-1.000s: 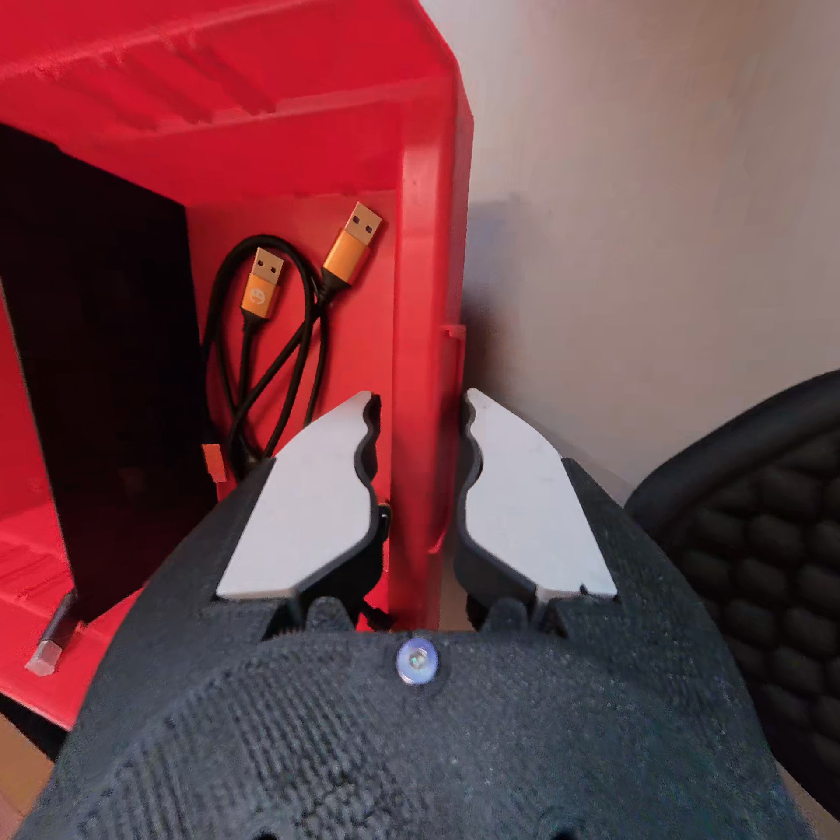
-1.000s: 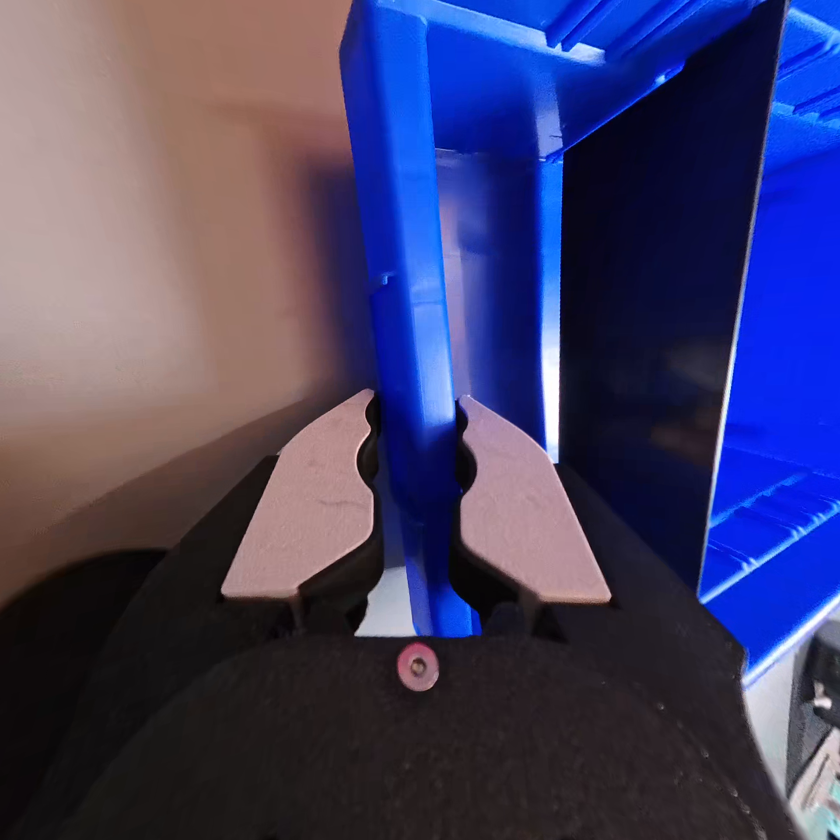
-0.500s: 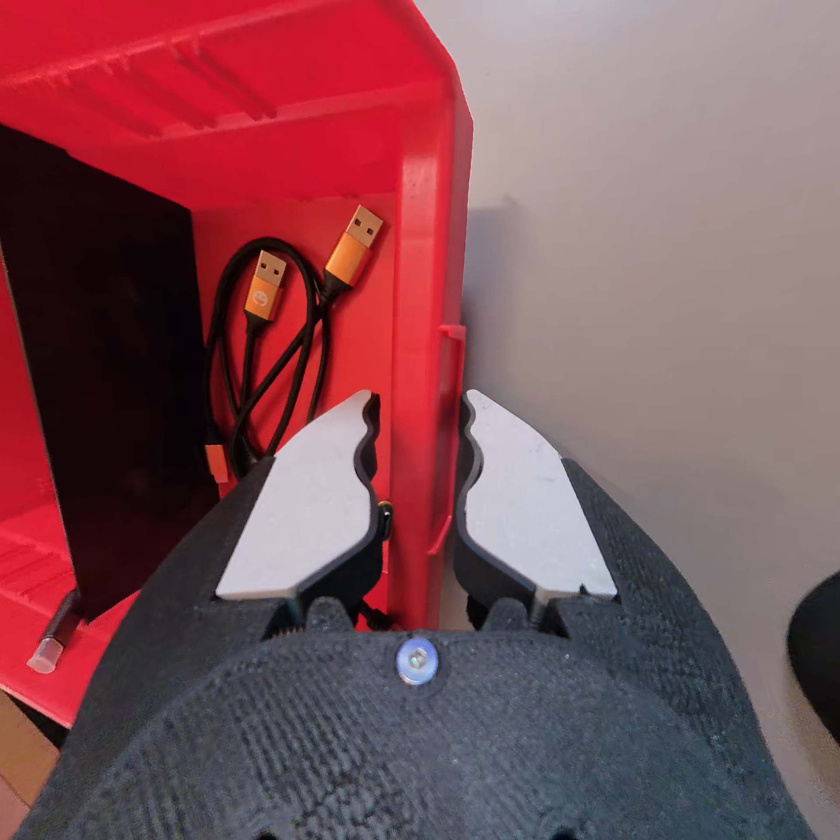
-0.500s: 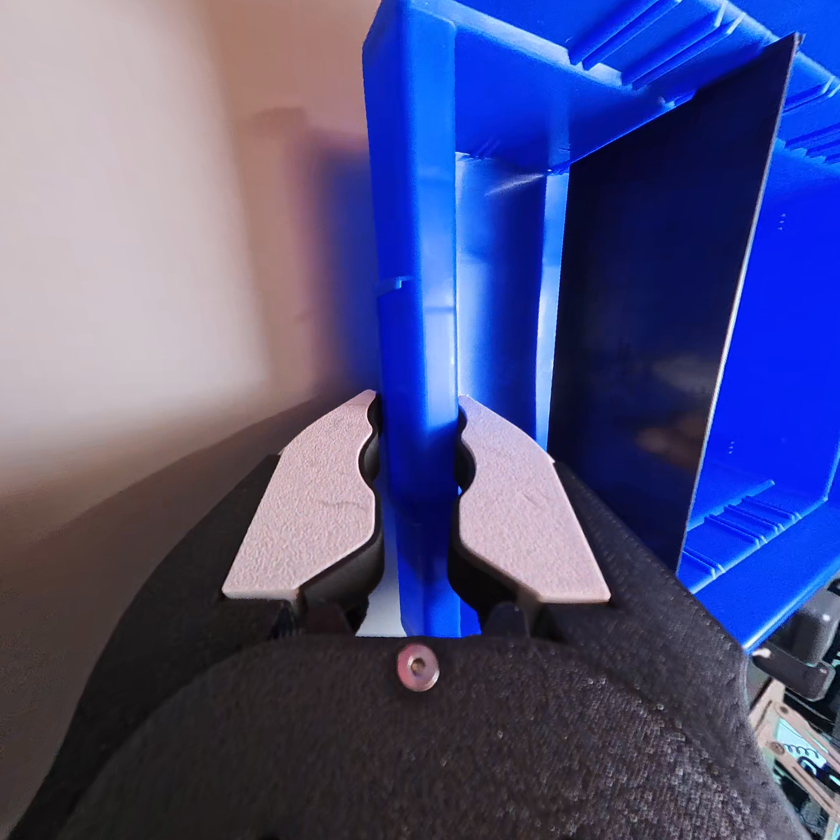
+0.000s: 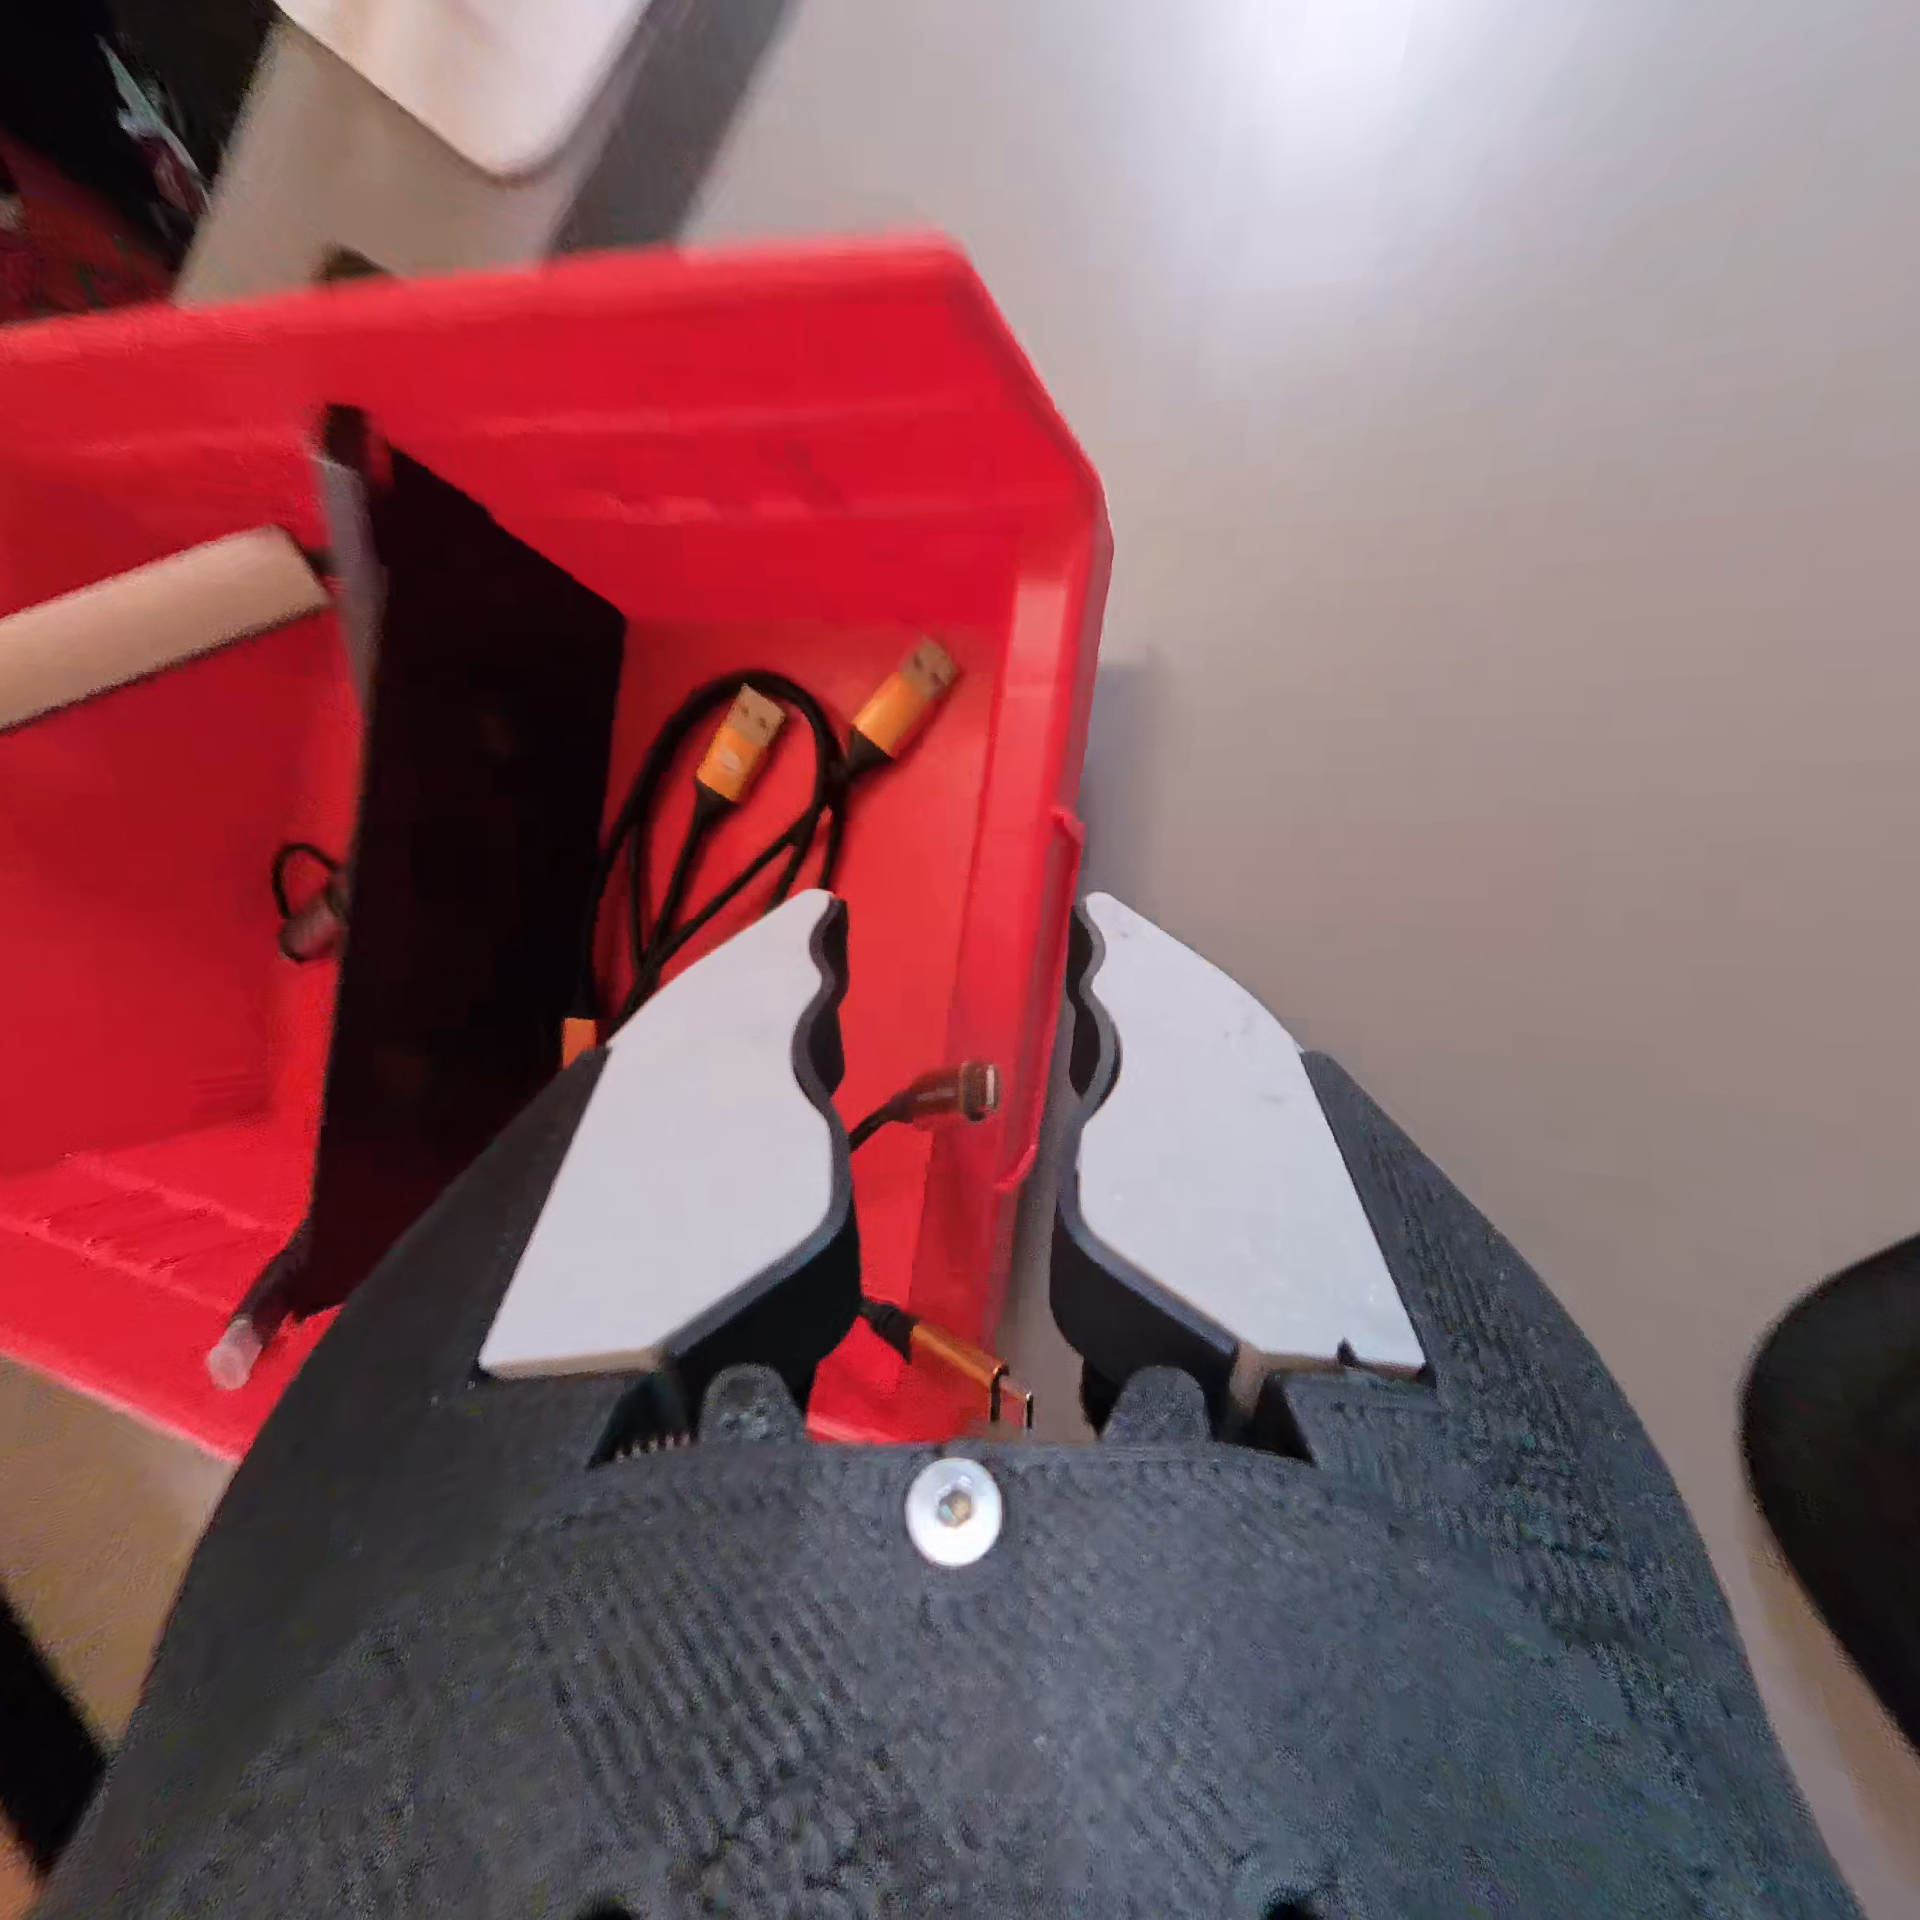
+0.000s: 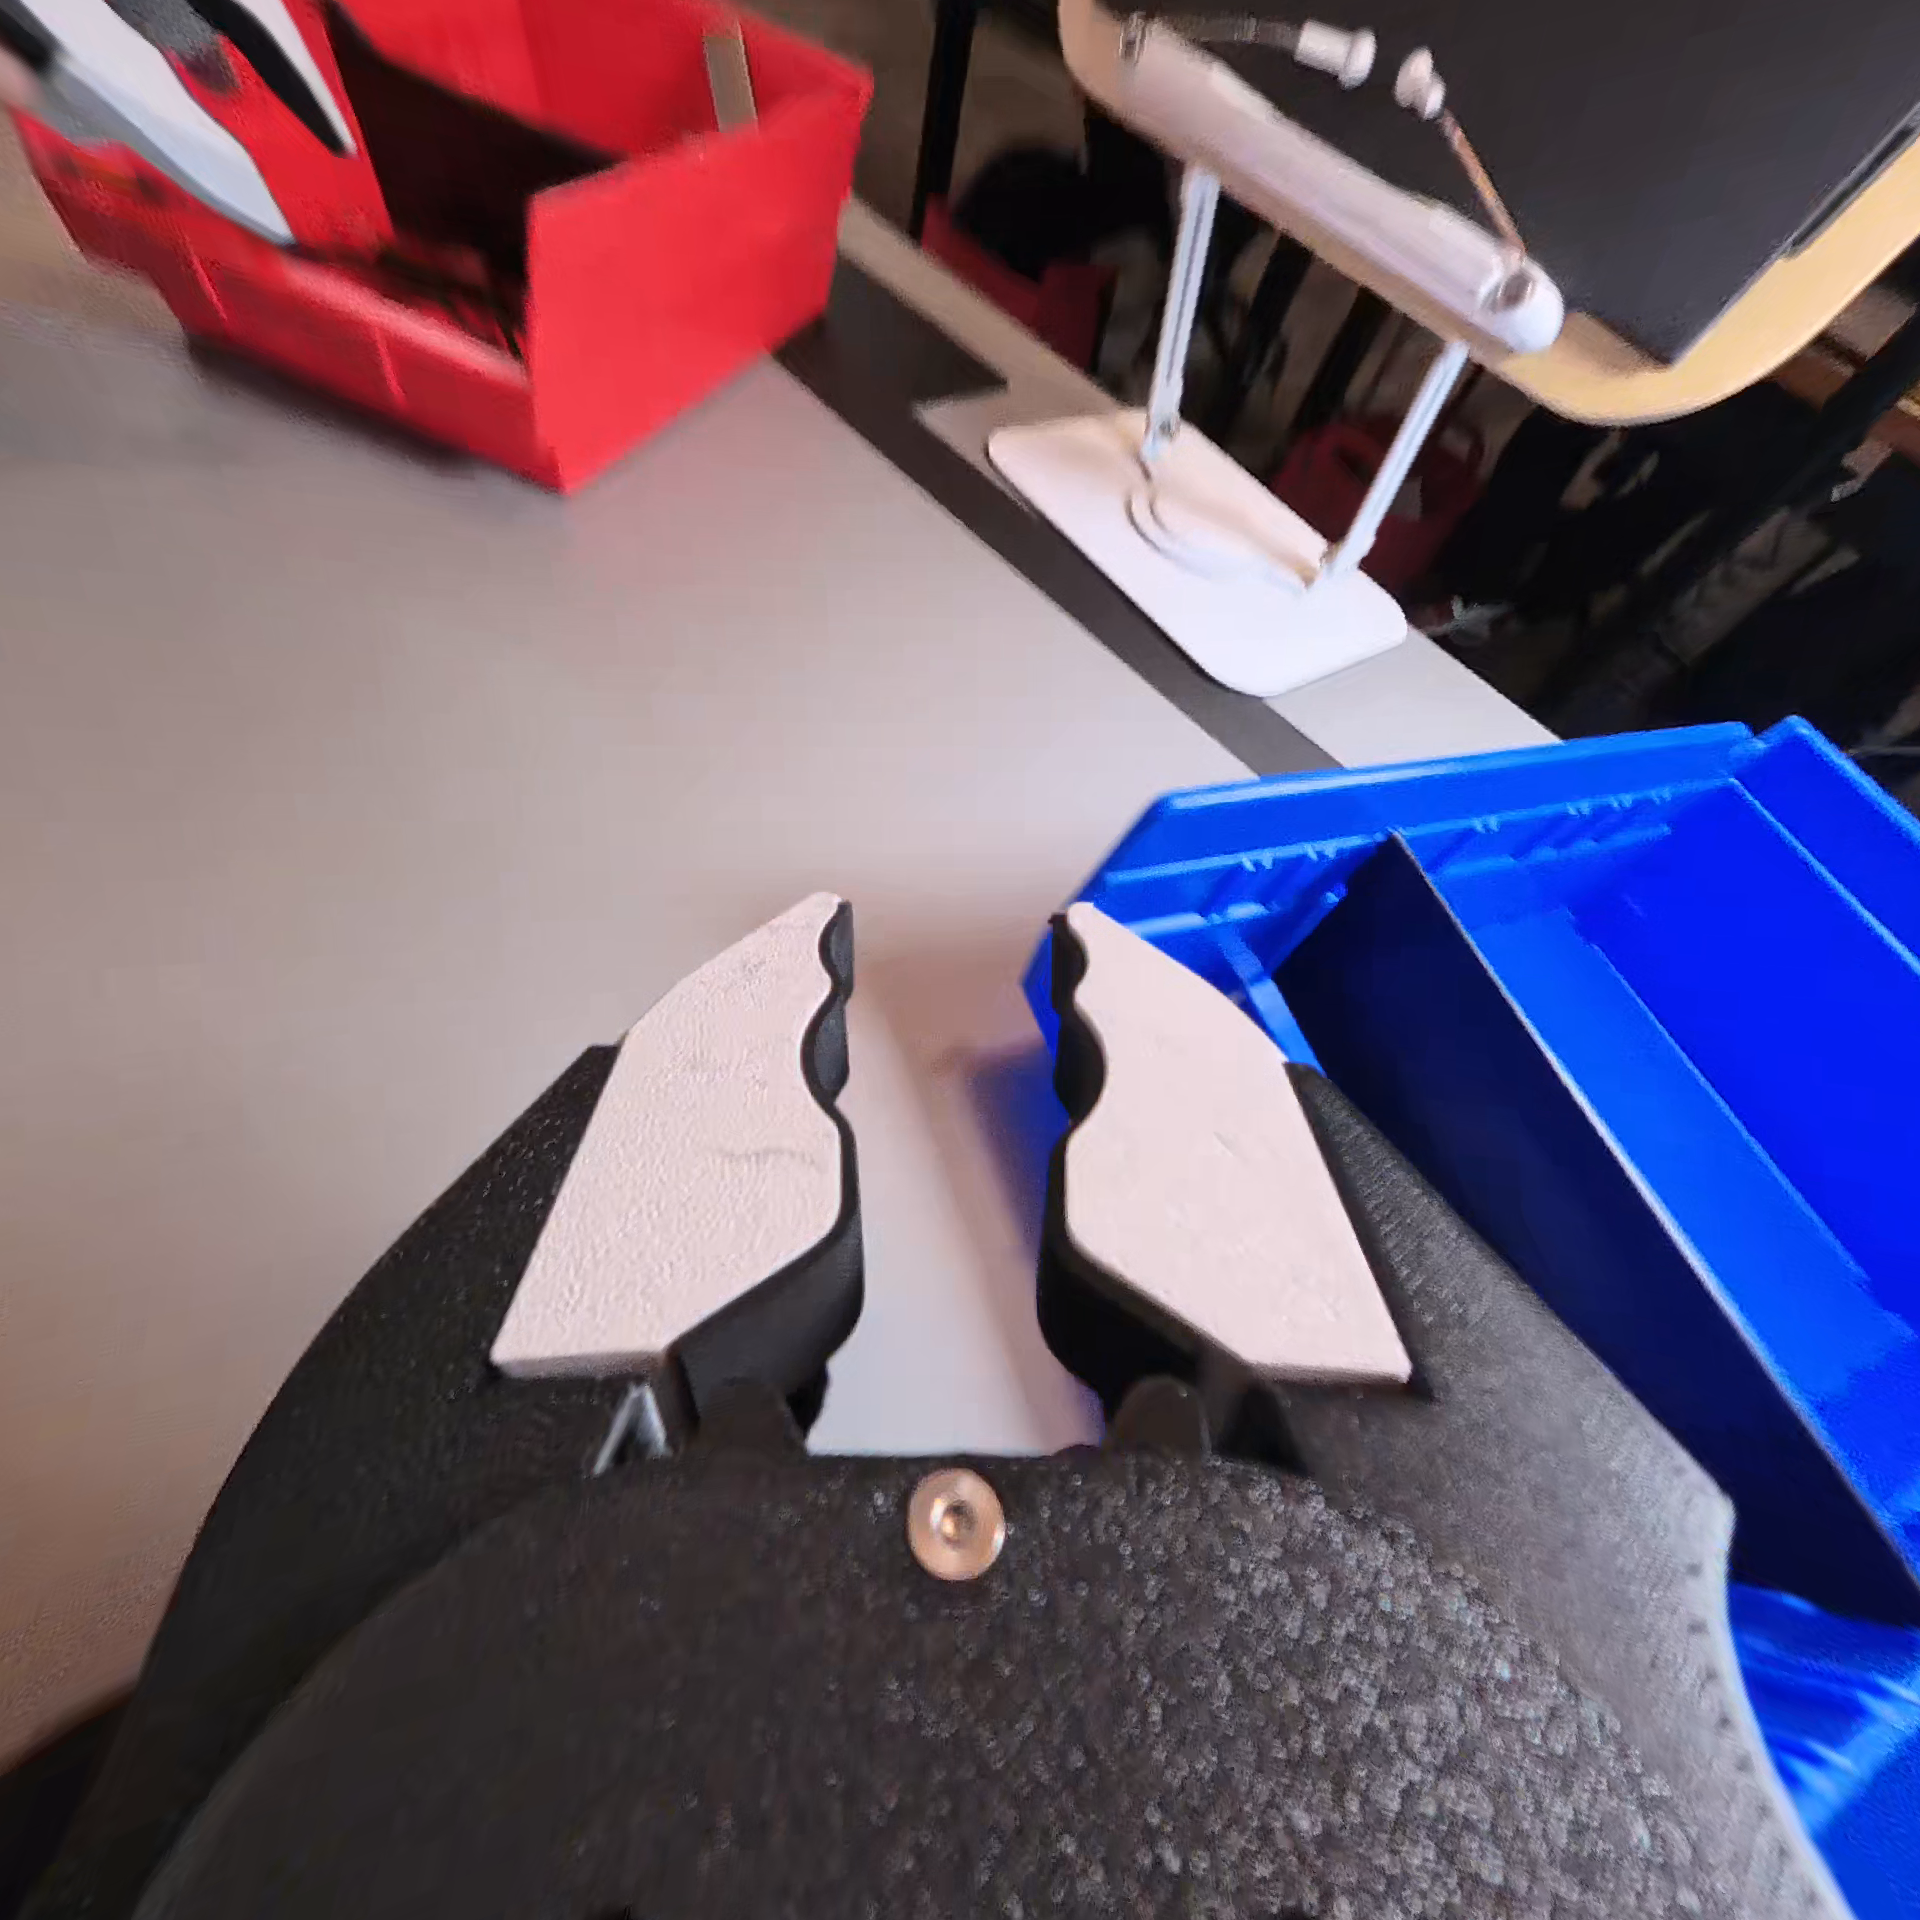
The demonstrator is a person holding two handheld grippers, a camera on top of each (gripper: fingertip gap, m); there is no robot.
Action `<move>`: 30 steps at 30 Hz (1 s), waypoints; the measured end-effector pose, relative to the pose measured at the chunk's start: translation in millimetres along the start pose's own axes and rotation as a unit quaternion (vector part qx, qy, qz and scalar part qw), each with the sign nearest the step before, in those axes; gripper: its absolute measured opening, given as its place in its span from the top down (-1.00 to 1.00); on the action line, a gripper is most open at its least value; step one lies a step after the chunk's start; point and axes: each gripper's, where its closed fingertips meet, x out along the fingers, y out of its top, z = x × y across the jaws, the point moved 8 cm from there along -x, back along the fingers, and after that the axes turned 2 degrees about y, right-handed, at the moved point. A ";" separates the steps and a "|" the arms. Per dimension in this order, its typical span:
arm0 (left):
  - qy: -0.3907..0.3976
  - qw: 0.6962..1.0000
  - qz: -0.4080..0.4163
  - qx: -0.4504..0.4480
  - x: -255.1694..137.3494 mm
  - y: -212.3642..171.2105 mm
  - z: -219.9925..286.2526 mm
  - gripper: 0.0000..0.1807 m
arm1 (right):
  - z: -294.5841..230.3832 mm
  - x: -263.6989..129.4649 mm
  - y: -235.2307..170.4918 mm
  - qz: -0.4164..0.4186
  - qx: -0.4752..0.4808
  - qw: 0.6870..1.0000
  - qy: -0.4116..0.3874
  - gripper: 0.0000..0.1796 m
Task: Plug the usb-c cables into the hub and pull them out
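Black braided cables point(image 5: 717, 883) with orange plugs lie in the right compartment of a red bin point(image 5: 665, 436). Two small plug ends point(image 5: 966, 1091) rest near the bin's right wall. My left gripper point(image 5: 956, 935) is open and straddles that wall without clamping it, its left finger inside the bin. My right gripper point(image 6: 951, 935) is open and empty above the grey table point(image 6: 416, 727), just left of a blue bin point(image 6: 1558, 883). The red bin point(image 6: 665, 260) and the left gripper's fingers point(image 6: 208, 135) show far off in the right wrist view. I see no hub clearly.
Black dividers stand in the red bin point(image 5: 468, 831) and the blue bin point(image 6: 1558, 1143). A small dark cable end point(image 5: 307, 904) lies left of the red bin's divider. A white lamp base point(image 6: 1195, 551) stands at the table's far edge. A black chair point(image 5: 1839, 1455) is at the right. Left tips to right tips: about 35 cm.
Both grippers were shut on their bins' walls. The right one has let go of the blue bin and pulled back to its left. The left one has opened and drawn back.
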 end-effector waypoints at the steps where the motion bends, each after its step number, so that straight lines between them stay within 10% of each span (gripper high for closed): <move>1: 0.000 0.999 0.026 -0.023 -9.8 5.7 -8.1 0.56 | -5.3 3.1 0.1 0.022 0.015 1.000 0.000 0.60; 11: -0.039 0.935 0.117 -0.332 7.7 33.4 -135.7 0.54 | -36.0 24.0 -13.3 0.137 0.041 0.990 0.013 0.65; 17: -0.077 0.837 0.074 -0.537 74.8 16.0 -183.0 0.54 | -38.6 23.9 -23.1 0.131 0.047 0.990 0.025 0.67; 22: -0.103 0.783 0.066 -0.609 111.6 10.1 -199.2 0.52 | -41.4 26.1 -26.5 0.124 0.042 0.991 0.037 0.70; 30: -0.094 0.778 0.056 -0.619 127.2 20.6 -211.5 0.66 | -48.0 28.6 -26.8 0.120 0.040 0.991 0.053 0.71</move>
